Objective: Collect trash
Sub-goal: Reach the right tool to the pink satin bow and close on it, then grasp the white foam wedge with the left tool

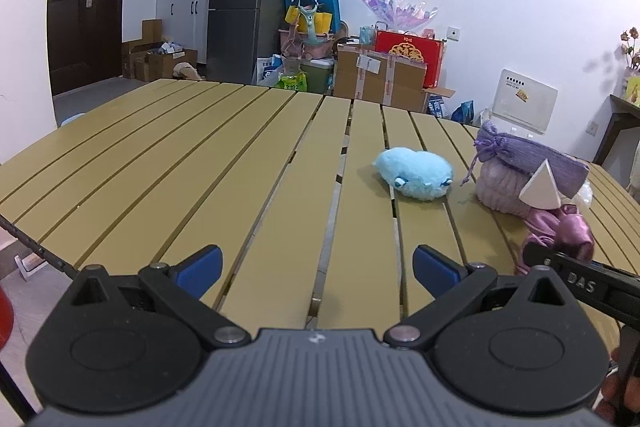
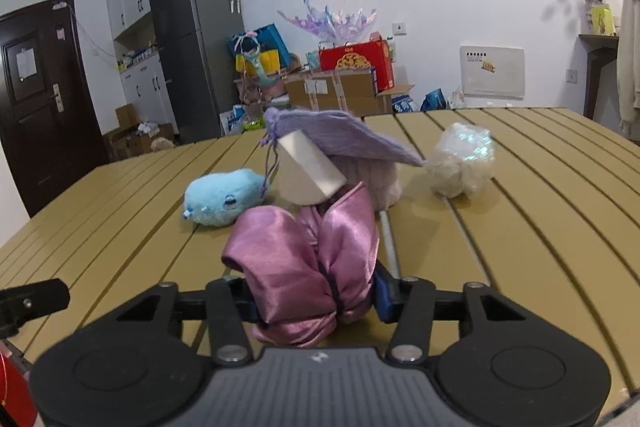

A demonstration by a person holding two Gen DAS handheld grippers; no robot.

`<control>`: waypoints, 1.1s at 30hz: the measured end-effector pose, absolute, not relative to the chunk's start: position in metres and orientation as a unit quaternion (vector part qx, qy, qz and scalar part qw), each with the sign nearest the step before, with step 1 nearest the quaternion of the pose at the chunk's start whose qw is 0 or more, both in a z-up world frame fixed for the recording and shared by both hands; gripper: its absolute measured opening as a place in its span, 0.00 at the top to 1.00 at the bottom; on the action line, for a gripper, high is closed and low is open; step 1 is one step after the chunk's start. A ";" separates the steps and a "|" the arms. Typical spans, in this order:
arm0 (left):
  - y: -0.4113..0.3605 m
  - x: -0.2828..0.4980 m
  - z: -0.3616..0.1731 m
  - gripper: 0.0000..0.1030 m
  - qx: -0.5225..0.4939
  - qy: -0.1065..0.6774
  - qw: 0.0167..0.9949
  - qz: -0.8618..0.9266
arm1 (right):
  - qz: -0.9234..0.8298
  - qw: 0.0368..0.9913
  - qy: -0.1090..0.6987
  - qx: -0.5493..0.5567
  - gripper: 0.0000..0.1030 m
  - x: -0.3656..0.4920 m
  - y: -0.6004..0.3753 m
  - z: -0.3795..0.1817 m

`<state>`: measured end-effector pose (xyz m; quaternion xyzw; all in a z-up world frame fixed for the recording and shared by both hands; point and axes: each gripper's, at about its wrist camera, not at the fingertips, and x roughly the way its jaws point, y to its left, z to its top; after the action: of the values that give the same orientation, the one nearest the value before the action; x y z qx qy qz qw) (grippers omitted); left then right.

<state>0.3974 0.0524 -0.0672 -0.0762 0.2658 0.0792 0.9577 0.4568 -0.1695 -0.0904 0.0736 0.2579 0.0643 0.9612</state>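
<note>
On the slatted table (image 2: 520, 247), near its front edge, the right gripper (image 2: 316, 301) has its jaws partly closed, the blue pads pressed into both sides of a pink satin cloth (image 2: 304, 259). Behind the cloth: white block (image 2: 310, 171) leaning under a purple pouch (image 2: 344, 139), with a blue plush (image 2: 224, 197) to their left. Crumpled clear wrap (image 2: 460, 161) lies apart, to the right. Left gripper (image 1: 318, 269) hovers over bare slats, jaws wide apart, nothing between them.
</note>
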 end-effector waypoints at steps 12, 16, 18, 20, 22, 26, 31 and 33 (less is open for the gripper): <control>0.033 0.393 -0.064 0.00 -0.070 0.263 0.960 0.062 | 0.036 0.973 0.215 0.071 0.56 0.430 -0.209 -0.073; 0.029 0.396 -0.066 0.00 -0.068 0.267 0.959 0.061 | 0.031 0.975 0.208 0.074 0.56 0.430 -0.223 -0.071; 0.028 0.398 -0.066 0.00 -0.068 0.271 0.958 0.060 | 0.029 0.975 0.205 0.076 0.56 0.430 -0.230 -0.070; 0.025 0.401 -0.066 0.00 -0.069 0.276 0.957 0.057 | 0.028 0.976 0.202 0.077 0.56 0.431 -0.236 -0.069; 0.019 0.404 -0.065 0.00 -0.069 0.282 0.956 0.047 | 0.025 0.976 0.201 0.080 0.56 0.432 -0.242 -0.068; -0.005 0.410 -0.068 0.00 -0.052 0.289 0.956 0.018 | 0.020 0.975 0.204 0.087 0.56 0.436 -0.256 -0.070; -0.040 0.422 -0.078 0.00 -0.031 0.295 0.955 -0.010 | 0.019 0.974 0.208 0.084 0.56 0.437 -0.267 -0.073; -0.049 0.427 -0.081 0.00 -0.031 0.295 0.955 -0.019 | 0.019 0.974 0.208 0.081 0.56 0.437 -0.271 -0.073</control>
<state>0.4270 -0.0495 -0.0812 -0.0308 0.2946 -0.0191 0.9549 0.4371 -0.2712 -0.0734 0.0807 0.2085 0.0190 0.9745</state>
